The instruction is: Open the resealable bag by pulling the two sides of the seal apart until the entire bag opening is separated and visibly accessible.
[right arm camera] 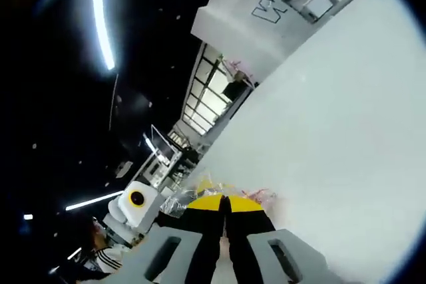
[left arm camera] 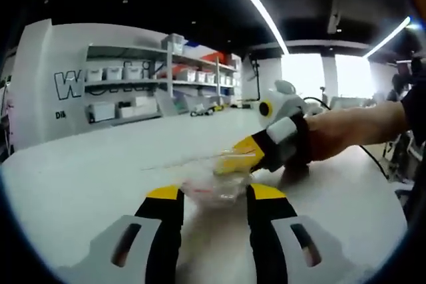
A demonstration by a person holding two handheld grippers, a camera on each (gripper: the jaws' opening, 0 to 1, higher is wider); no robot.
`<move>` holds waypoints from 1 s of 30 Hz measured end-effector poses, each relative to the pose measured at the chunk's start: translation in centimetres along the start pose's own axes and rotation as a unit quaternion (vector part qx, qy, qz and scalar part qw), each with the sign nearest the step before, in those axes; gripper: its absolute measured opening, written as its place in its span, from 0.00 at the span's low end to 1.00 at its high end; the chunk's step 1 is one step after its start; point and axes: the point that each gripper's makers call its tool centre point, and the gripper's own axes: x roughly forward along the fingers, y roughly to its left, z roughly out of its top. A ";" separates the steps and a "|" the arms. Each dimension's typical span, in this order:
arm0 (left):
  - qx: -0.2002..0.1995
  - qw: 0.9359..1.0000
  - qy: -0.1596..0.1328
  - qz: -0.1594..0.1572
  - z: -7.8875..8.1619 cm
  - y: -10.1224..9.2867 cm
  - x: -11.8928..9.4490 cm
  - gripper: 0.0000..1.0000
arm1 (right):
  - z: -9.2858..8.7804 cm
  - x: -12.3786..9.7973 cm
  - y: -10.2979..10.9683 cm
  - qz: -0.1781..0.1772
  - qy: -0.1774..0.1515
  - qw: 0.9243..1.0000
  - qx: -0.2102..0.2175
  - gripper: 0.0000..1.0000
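Clear bag [left arm camera: 216, 181] btwn left claw [left arm camera: 215, 194], right claw [left arm camera: 241, 154] pinching.

A white bench [left arm camera: 80, 177] fills the lower frame; shelves [left arm camera: 160, 74] with storage boxes [left arm camera: 103, 111] stand upper left, under a ceiling light strip [left arm camera: 256, 4].

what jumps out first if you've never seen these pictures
In the left gripper view, the right hand-held gripper reaches in from the right, its yellow-tipped jaws pinching the edge of a clear plastic bag on the white table. The left hand-held gripper stands open around the bag's near side. In the right gripper view, the jaws are closed together on crinkled plastic.
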 end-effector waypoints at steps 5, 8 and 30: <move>0.007 1.000 -0.001 -0.001 0.1 -0.1 0.0 0.36 | -0.3 0.0 -0.1 0.000 0.010 1.000 -0.013 0.00; 0.014 1.000 0.001 0.001 0.0 -0.1 0.0 0.36 | -0.8 0.0 -0.3 -0.006 0.022 0.999 -0.036 0.03; 0.039 0.999 0.000 0.004 0.2 -0.1 -0.1 0.34 | 0.0 -1.4 0.0 -0.004 -0.004 1.000 -0.023 0.16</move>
